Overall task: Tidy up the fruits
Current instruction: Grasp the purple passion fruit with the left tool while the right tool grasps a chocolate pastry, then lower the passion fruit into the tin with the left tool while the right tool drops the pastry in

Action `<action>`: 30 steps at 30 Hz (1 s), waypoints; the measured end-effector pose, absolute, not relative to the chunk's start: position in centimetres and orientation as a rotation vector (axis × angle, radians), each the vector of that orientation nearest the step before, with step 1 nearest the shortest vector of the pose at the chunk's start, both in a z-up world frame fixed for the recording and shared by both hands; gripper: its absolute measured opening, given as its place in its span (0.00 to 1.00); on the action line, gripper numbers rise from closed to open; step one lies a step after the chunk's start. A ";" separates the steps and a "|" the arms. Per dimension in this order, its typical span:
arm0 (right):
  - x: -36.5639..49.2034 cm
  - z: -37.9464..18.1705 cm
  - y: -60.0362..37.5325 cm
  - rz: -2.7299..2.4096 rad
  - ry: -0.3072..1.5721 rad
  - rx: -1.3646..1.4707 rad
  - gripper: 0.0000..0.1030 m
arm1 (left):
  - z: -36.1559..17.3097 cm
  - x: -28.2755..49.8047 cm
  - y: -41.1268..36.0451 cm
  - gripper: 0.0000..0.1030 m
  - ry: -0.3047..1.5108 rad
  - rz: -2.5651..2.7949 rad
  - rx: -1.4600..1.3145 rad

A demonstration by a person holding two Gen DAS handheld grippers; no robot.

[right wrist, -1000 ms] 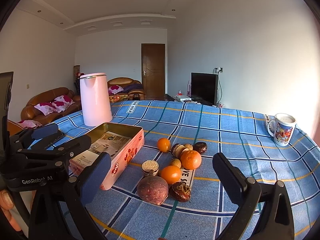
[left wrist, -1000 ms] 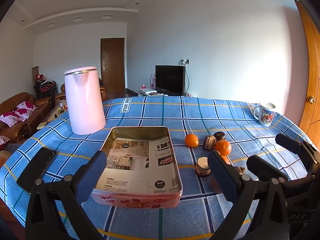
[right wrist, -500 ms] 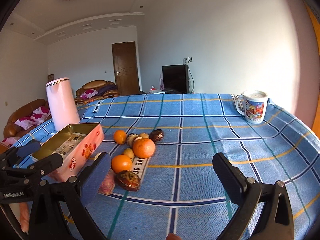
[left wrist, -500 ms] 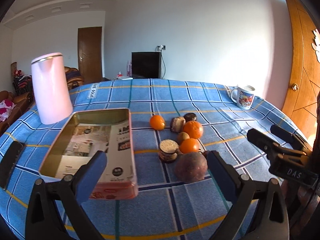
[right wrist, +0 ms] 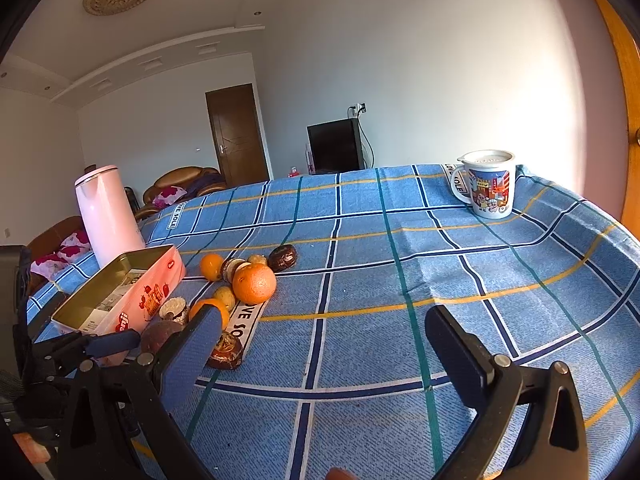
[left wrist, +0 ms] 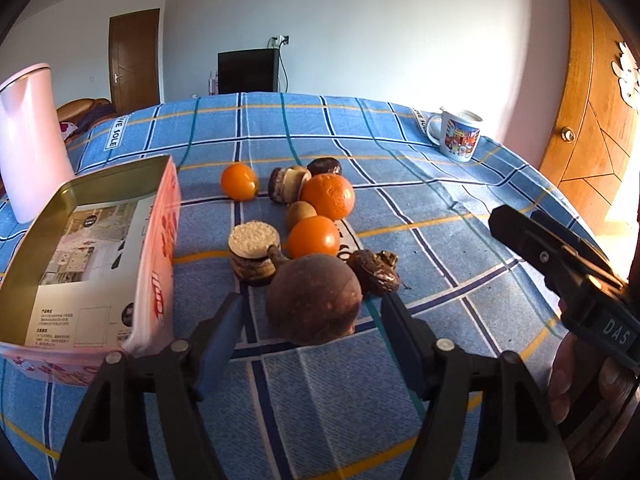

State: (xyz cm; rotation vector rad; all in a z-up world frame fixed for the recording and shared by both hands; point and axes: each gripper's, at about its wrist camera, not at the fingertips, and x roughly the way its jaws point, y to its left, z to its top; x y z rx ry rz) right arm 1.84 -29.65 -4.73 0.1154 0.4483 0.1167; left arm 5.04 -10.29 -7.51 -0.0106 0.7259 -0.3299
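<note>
Task barely begun: tin (left wrist: 104, 216) holds only paper, all fruit on tablecloth (left wrist: 400, 200) beside it. Left gripper (left wrist: 312, 324) spread, straddling big purple fruit (left wrist: 314, 300), not yet clamped. Right gripper (right wrist: 320, 340) spread, empty.

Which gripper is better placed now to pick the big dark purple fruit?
Left. The left gripper is open with the purple fruit between its fingers; the right gripper faces bare tablecloth.

Bright right-side daylight, glare, sharp focus, fisheye-bent edges.
</note>
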 end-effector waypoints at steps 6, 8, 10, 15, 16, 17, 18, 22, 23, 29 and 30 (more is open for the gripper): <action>2.1 -4.8 -29.2 0.128 0.456 0.097 0.99 | -8.0 6.1 -9.8 0.52 0.770 -0.367 -0.061; 2.3 -4.8 -29.0 0.140 0.462 0.095 0.99 | -8.0 6.2 -9.6 0.51 0.773 -0.379 -0.065; 2.4 -4.8 -28.7 0.166 0.474 0.092 0.99 | -8.0 6.2 -9.2 0.51 0.774 -0.388 -0.074; 3.5 -4.6 -26.9 0.227 0.525 0.046 0.91 | -7.9 6.1 -7.6 0.51 0.762 -0.361 -0.082; 3.9 -4.6 -26.5 0.245 0.548 0.045 0.89 | -7.9 6.1 -7.3 0.51 0.760 -0.355 -0.084; 4.3 -4.7 -26.2 0.257 0.571 0.040 0.84 | -7.9 6.0 -7.1 0.51 0.758 -0.350 -0.084; 4.6 -4.7 -25.8 0.268 0.588 0.029 0.82 | -7.9 6.0 -6.8 0.51 0.756 -0.349 -0.089; 5.6 -5.5 -23.9 0.301 0.659 -0.035 0.82 | -8.0 5.9 -5.8 0.51 0.750 -0.337 -0.110; 5.8 -5.8 -23.5 0.309 0.675 -0.046 0.82 | -8.0 5.9 -5.5 0.51 0.746 -0.331 -0.113; 6.8 -7.2 -21.2 0.346 0.761 -0.134 0.81 | -8.0 5.7 -4.1 0.51 0.731 -0.312 -0.127; 7.0 -7.5 -21.0 0.345 0.776 -0.149 0.81 | -8.0 5.6 -4.1 0.51 0.727 -0.310 -0.126</action>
